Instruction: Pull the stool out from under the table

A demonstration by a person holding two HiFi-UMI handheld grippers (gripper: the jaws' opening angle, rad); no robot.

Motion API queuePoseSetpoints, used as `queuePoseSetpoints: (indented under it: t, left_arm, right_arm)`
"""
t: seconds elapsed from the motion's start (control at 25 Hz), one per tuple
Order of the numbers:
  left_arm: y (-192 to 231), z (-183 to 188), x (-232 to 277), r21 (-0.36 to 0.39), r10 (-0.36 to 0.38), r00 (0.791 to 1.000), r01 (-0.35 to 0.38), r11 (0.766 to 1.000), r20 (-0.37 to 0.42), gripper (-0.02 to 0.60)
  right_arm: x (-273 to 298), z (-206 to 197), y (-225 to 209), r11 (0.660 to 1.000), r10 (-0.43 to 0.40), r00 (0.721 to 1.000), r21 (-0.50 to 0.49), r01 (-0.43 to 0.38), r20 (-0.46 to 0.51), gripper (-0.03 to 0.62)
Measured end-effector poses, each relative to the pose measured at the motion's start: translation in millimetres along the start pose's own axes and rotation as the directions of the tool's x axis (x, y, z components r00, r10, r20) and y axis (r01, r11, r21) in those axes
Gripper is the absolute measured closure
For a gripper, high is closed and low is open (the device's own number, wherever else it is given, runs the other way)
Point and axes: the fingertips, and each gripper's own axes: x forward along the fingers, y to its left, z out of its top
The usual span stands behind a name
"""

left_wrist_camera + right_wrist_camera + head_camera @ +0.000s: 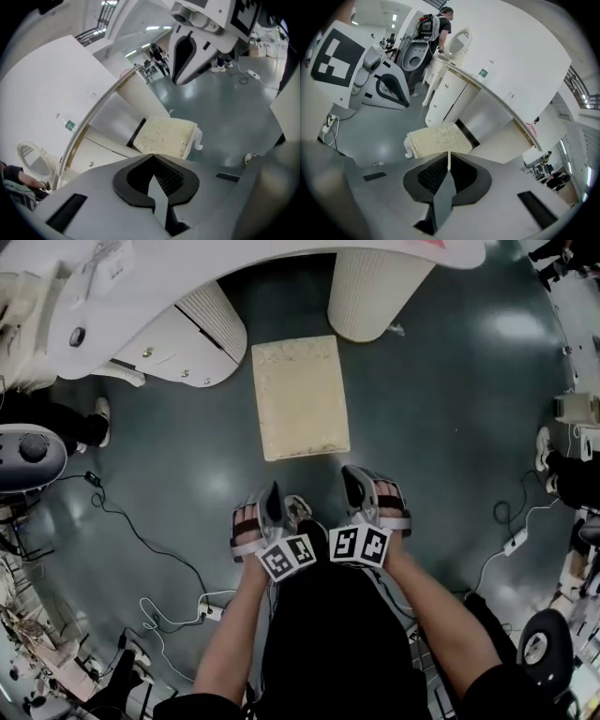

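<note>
The stool [300, 397], with a cream rectangular cushion, stands on the dark floor just in front of the white curved table [169, 287], between its two ribbed legs [375, 287]. Both grippers hover close to my body, short of the stool's near edge and not touching it. My left gripper [273, 495] is shut with nothing between its jaws; the stool [164, 136] lies beyond its tips [152, 155]. My right gripper [355, 484] is shut as well and holds nothing, with the stool [438, 139] ahead of its tips [448, 154].
White cables and a power strip [211, 610] trail on the floor at the lower left, another cable [511, 540] at the right. A person's shoe [98, 418] shows at the left edge and another person's feet [548, 460] at the right. A drawer unit [173, 348] sits under the table.
</note>
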Motion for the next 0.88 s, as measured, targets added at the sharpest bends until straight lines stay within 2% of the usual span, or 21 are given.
queuePoseSetpoints:
  t: [0.24,0.48,0.64,0.76,0.88]
  left_arm:
    - [51,48,-56,-0.176,-0.004,0.993,0.025,0.984,0.115,0.574]
    - [100,80,-107,-0.245,0.007,0.975,0.049,0.968,0.222,0.574]
    - [127,100,-135,-0.334,0.01,0.951,0.099,0.937,0.31,0.574]
    - [152,116,-146,-0.401,0.025,0.929,0.136,0.906,0.37,0.574]
    - [174,130,-150,-0.44,0.052,0.908,0.15,0.885,0.415,0.574]
  right_arm:
    - [-55,43,-28,0.989,0.02,0.997,0.147,-0.031,0.078,0.579]
    - [-109,77,-66,0.955,-0.039,0.994,0.295,0.007,0.104,0.58]
    - [-141,105,-81,0.92,-0.055,0.984,0.391,-0.016,0.17,0.58]
    - [-154,125,-101,0.897,-0.099,0.974,0.442,-0.002,0.206,0.58]
    - [-163,140,-121,0.863,-0.124,0.964,0.504,-0.012,0.235,0.58]
